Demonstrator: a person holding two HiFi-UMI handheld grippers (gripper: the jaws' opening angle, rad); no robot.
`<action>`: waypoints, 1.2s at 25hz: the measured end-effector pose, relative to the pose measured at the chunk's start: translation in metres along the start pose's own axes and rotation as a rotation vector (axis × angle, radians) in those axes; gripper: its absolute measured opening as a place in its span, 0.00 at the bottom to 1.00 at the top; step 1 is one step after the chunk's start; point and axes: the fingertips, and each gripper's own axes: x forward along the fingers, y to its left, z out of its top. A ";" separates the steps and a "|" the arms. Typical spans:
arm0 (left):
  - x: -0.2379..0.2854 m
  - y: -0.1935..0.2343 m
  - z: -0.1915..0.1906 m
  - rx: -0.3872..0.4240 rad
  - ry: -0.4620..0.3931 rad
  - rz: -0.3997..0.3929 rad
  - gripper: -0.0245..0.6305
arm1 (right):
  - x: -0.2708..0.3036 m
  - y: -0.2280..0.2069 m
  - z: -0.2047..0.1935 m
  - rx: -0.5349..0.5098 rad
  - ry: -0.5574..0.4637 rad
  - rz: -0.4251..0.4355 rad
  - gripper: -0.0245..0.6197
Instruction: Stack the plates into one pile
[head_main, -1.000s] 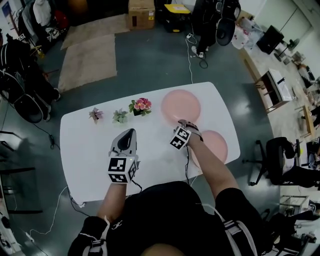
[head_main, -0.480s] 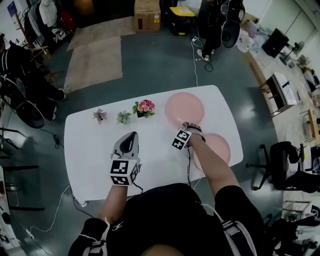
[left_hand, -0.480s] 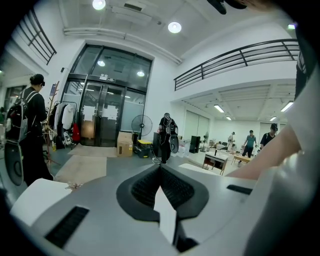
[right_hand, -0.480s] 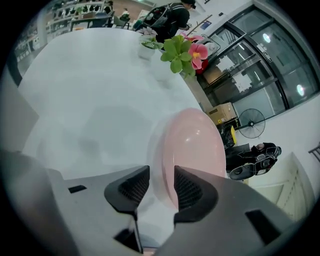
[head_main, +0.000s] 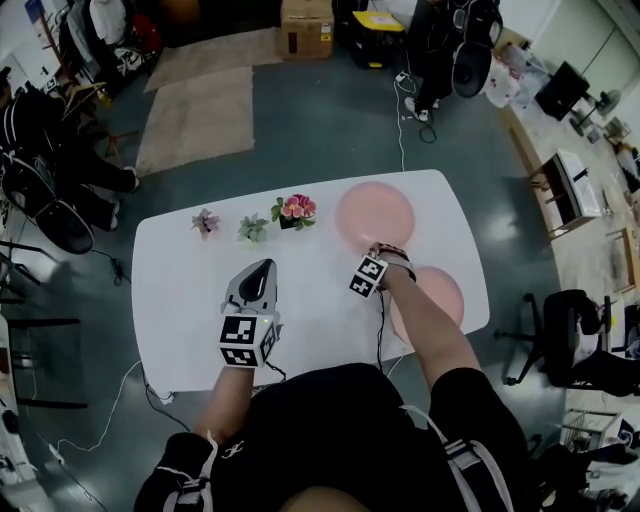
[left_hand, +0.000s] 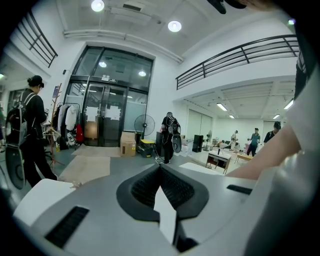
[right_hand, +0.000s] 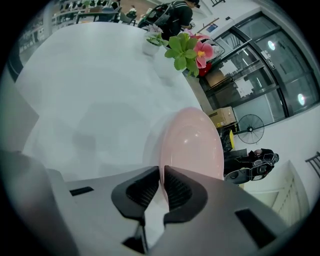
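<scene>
On the left of the head view, the white table (head_main: 180, 300) carries three small potted plants in a row along its far side: a pale pink one (head_main: 205, 221), a greenish one (head_main: 253, 229) and a larger pot of pink flowers (head_main: 294, 211). Nearer the person, the left gripper (head_main: 263, 265) hovers over the bare middle of the table, well apart from both plates. In the left gripper view its jaws (left_hand: 161, 167) meet tip to tip with nothing between them, pointing out across the room towards a standing fan (left_hand: 145, 122) and a cardboard box (left_hand: 128, 143).

To the right, the right gripper (head_main: 377, 250) tilts down at the near rim of the far pink plate (head_main: 375, 212), which lies on the far right part of the table, just right of the flower pot. In the right gripper view the jaws have just been closing, and the right gripper (right_hand: 161, 169) now pinches the thin rim of this plate (right_hand: 192, 145) between its ribbed pads. The plate looks to be resting on the table; whether its rim has lifted cannot be told.

Farthest right, the near pink plate (head_main: 442, 290) lies by the table's right edge, partly hidden by the right forearm (head_main: 420, 325). The two plates sit near each other but apart, not stacked.
</scene>
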 end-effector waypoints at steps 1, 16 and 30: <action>0.000 0.000 0.000 0.000 0.000 0.001 0.05 | 0.000 0.000 0.000 -0.004 -0.005 -0.002 0.11; 0.002 -0.016 -0.002 0.009 -0.011 -0.034 0.05 | -0.022 0.001 -0.008 -0.054 -0.033 -0.078 0.10; 0.014 -0.096 0.006 0.064 -0.025 -0.262 0.05 | -0.113 -0.009 -0.083 0.058 0.030 -0.240 0.11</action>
